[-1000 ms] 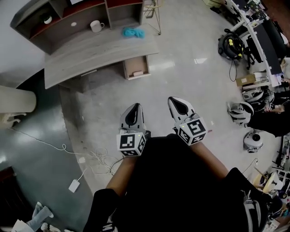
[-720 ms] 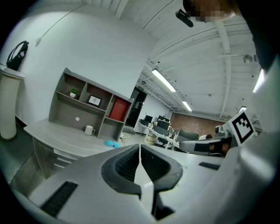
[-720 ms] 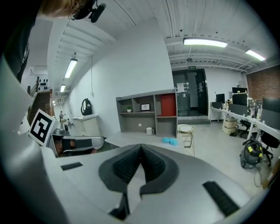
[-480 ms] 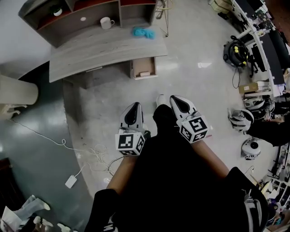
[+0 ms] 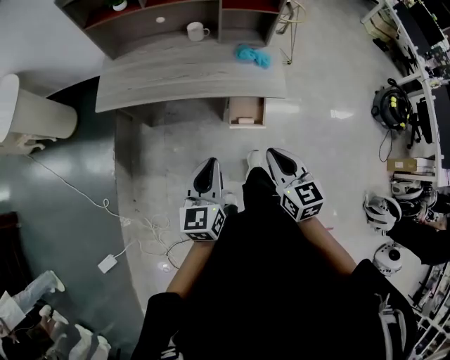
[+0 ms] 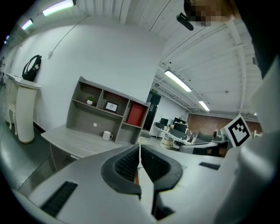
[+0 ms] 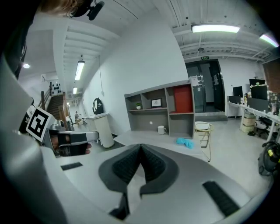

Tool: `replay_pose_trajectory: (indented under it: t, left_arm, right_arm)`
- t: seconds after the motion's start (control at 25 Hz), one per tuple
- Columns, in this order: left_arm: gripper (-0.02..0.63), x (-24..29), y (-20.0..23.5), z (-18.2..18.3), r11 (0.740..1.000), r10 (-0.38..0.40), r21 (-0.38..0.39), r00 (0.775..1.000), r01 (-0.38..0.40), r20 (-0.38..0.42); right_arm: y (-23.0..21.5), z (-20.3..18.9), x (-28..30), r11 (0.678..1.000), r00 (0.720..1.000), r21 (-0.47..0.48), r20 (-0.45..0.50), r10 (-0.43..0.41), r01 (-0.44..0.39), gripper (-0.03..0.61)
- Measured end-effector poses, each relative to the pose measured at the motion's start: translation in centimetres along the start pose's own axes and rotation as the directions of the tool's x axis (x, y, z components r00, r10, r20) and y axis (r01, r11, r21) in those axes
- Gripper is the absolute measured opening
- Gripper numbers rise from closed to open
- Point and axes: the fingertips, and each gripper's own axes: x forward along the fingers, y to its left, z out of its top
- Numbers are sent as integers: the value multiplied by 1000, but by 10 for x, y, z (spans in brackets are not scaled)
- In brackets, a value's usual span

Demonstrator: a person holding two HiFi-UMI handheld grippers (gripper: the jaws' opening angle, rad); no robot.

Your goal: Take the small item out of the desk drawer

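The small item (image 5: 245, 120) lies in the open drawer (image 5: 247, 105). It is pale and flat, and it is too small from here to tell what it is. The drawer sticks out from under the near edge of the desk (image 5: 176, 77), toward the person, so I think the item can be picked straight out from the top.

On the desk, a white mug (image 5: 197, 31) sits far back by the shelf unit (image 5: 169, 17). A blue cloth (image 5: 252, 55) lies to the right, just above the drawer. A white cable (image 5: 77, 197) runs over the floor (image 5: 316, 140) on the left.

The person stands well away from the desk. Both tools are held low and close to the body, pointing at the desk. I think that is because there is nothing to grab yet.

The left gripper (image 5: 209, 162) has its jaws pressed together with nothing between them. The right gripper (image 5: 271, 152) is closed tight too, and it holds nothing. Neither one touches anything.
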Motion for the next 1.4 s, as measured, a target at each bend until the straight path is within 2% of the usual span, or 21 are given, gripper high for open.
replay_pose_trajectory:
  t: [0.36,0.68,1.0,1.24,1.4]
  left_arm:
    - [15,75,-3,13,999,48,6,999,-48,-12]
    - [15,144,-16,25,996,74,45,996,-72,-43]
    - [15,197,-16,26,991,126,62,986,-120,-111]
    - [15,232,-11,13,983,184,42,973,-180,-141]
    - [15,244,-2,4,968,248,13,957,-249,-150]
  right_arm:
    - [-66,22,40,999,999,0,5,50,-50,0]
    - [-137,31,68,996,996,23,5,90,-90,0]
    - [-190,15,104,989,987,43,-70,147,-144,0]
    - [-213,-11,142,972,953,12,-195,231,-233,0]
    - [-219,-23,174,947,915,-15,-261,307,-322,0]
